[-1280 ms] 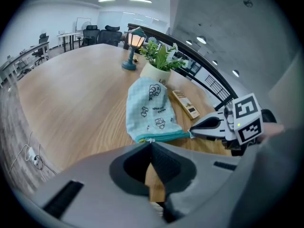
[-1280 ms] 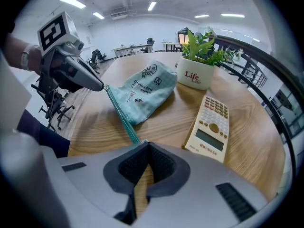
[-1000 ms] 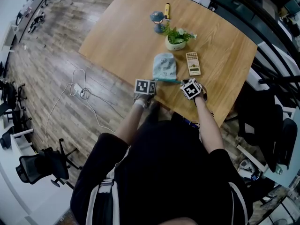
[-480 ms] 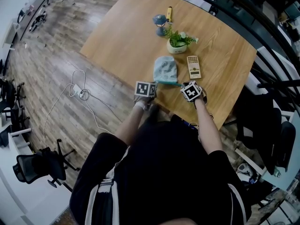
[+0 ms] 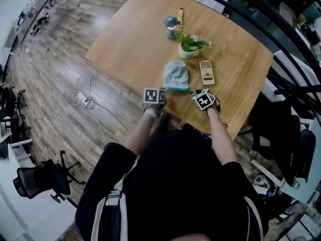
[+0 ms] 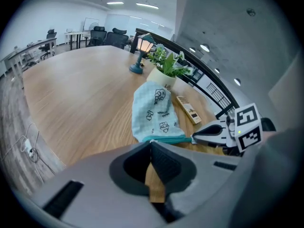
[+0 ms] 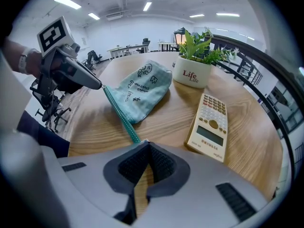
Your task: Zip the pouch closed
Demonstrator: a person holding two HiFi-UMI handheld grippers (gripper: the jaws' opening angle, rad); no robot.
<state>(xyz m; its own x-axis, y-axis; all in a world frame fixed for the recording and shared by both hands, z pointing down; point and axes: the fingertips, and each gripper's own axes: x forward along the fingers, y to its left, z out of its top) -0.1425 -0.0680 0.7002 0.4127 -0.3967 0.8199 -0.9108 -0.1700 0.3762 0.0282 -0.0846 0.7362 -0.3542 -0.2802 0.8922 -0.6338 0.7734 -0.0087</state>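
A light-blue printed pouch [image 5: 176, 73] lies on the wooden table [image 5: 135, 44] near its front edge, with its teal zipper [image 5: 179, 88] on the side facing me. The left gripper [image 5: 163, 90] is shut on the zipper's left end, seen close up in the left gripper view [image 6: 151, 143]. At the other end, the right gripper [image 5: 193, 91] is shut on the zipper [image 7: 121, 118], which runs taut from its jaws [image 7: 145, 145] to the left gripper's tip [image 7: 100, 86]. The pouch [image 7: 142, 85] body lies flat beyond the zipper.
A cream calculator [image 5: 206, 70] lies just right of the pouch. Behind it stand a potted plant [image 5: 189, 45] in a white pot, a small blue lamp [image 5: 170, 25] and a yellow marker [image 5: 180, 14]. A white cable [image 5: 85, 98] lies on the floor at the left.
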